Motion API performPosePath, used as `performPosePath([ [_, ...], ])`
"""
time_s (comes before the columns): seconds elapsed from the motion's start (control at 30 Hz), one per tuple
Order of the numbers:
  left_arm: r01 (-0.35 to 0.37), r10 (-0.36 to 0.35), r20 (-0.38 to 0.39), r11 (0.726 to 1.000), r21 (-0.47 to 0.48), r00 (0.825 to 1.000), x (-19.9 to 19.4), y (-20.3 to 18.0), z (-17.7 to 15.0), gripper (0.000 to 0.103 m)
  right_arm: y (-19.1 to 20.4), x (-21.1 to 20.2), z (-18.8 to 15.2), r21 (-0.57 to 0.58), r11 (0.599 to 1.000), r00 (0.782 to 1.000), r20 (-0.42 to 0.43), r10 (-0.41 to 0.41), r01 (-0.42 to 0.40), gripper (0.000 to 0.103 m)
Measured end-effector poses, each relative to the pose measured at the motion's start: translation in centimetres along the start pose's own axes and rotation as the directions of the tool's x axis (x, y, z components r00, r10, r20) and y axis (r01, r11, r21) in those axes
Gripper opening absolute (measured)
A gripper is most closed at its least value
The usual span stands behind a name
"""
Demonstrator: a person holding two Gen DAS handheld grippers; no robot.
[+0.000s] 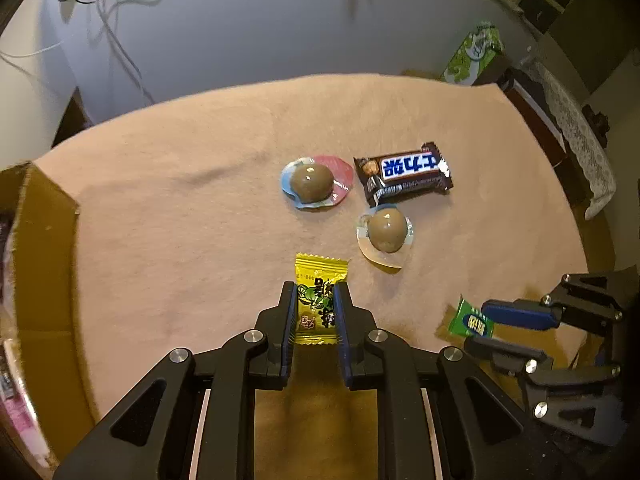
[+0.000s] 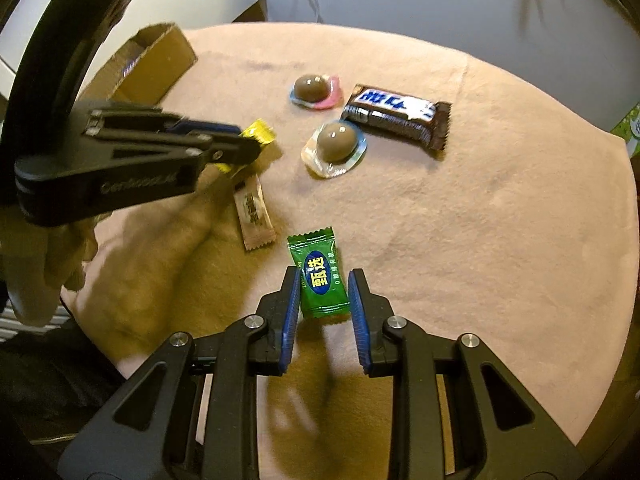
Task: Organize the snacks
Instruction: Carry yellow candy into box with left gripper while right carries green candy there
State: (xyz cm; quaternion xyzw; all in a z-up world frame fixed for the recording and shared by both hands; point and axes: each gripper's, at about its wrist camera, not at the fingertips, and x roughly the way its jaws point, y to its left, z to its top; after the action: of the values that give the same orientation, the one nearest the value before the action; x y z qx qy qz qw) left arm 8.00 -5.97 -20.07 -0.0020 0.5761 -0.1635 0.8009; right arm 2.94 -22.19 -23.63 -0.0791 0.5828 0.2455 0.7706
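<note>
My left gripper (image 1: pixel 315 292) is shut on a yellow candy packet (image 1: pixel 318 300); the right wrist view shows the left gripper (image 2: pixel 256 146) holding the yellow packet (image 2: pixel 260 132) above the cloth. My right gripper (image 2: pixel 325 280) stands around a green candy packet (image 2: pixel 320 276), the left pad touching it and a gap at the right pad. The green packet also shows in the left wrist view (image 1: pixel 471 320) between the right gripper's fingers (image 1: pixel 520 314). Two packaged brown eggs (image 1: pixel 313 184) (image 1: pixel 386 232) and a dark Snickers bar (image 1: pixel 404 174) lie mid-table. A tan sachet (image 2: pixel 254 212) lies near the green packet.
A pink cloth (image 1: pixel 180 208) covers the round table. An open cardboard box (image 1: pixel 40 248) holding snacks stands at the left edge; it shows in the right wrist view (image 2: pixel 156 64) at the far left. A green tissue box (image 1: pixel 474 52) sits beyond the far right edge.
</note>
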Motion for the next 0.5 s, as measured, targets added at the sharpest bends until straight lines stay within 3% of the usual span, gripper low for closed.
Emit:
performPosePath([
  [0.5,-0.029,0.041,0.104,0.992,-0.12,0.994,-5.3,3.8,-1.0,0.016,3.0,-3.4,3.8,-0.08,0.997,0.997,0.073,0.025,-0.019,0.025],
])
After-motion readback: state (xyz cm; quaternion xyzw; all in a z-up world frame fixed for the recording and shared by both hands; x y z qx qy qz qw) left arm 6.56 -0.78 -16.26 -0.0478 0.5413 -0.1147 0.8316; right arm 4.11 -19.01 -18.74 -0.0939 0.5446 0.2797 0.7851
